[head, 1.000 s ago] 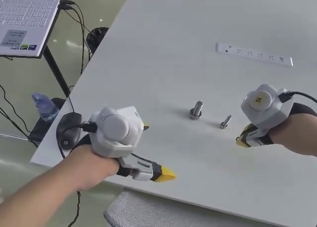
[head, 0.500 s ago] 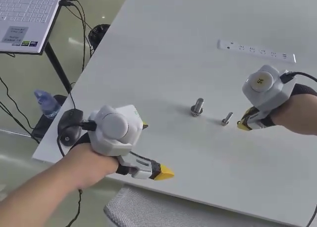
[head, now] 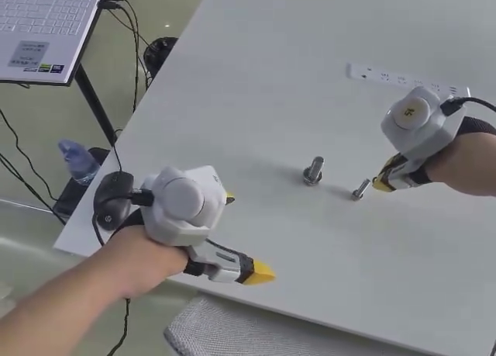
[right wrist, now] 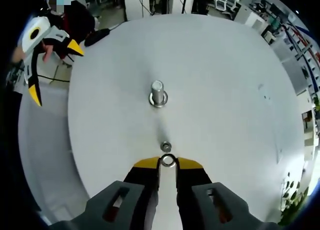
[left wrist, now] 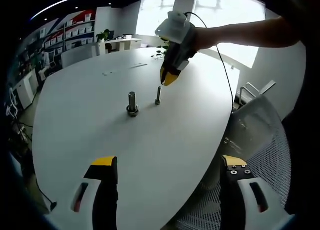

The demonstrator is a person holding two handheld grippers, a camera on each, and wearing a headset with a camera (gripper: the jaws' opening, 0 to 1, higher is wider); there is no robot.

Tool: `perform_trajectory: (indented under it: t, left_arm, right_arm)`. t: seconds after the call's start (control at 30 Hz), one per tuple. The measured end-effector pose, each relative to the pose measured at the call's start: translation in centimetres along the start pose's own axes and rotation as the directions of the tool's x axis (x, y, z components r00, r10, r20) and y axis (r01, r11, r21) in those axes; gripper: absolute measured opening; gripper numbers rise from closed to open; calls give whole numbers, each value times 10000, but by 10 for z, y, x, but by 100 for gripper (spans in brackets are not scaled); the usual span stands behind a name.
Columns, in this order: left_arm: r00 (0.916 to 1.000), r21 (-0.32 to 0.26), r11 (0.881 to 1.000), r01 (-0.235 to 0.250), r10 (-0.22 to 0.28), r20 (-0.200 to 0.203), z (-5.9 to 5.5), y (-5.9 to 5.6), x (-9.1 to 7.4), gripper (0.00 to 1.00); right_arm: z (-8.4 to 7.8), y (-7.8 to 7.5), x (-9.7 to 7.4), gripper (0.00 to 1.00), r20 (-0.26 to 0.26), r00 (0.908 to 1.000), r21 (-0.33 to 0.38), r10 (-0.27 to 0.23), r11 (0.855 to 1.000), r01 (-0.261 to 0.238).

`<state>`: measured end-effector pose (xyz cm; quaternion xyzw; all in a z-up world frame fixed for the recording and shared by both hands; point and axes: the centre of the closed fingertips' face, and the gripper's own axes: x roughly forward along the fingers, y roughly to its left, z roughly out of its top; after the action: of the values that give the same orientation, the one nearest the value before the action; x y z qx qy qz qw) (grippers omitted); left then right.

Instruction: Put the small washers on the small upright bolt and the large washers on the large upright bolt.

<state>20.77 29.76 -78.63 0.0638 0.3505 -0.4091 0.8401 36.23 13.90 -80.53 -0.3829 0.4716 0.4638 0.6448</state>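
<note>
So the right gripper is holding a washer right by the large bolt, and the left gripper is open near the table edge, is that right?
Not quite. The right gripper holds the washer right by the small bolt, not the large bolt, which stands farther off; the right gripper view shows this. The left gripper is indeed open near the edge of the table.

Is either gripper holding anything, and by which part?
The right gripper pinches a washer by its rim between its jaw tips, just short of the small bolt. The left gripper is open, holding nothing.
</note>
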Motion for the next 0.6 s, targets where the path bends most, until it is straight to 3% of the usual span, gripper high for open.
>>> perform_trajectory:
  t: [0.6]
  left_arm:
    - [10000,-53,10000,-57,57,-68,-1,6,1,83]
  right_arm:
    - [9,-1,10,12,50,9999,-94,129,9999,-129]
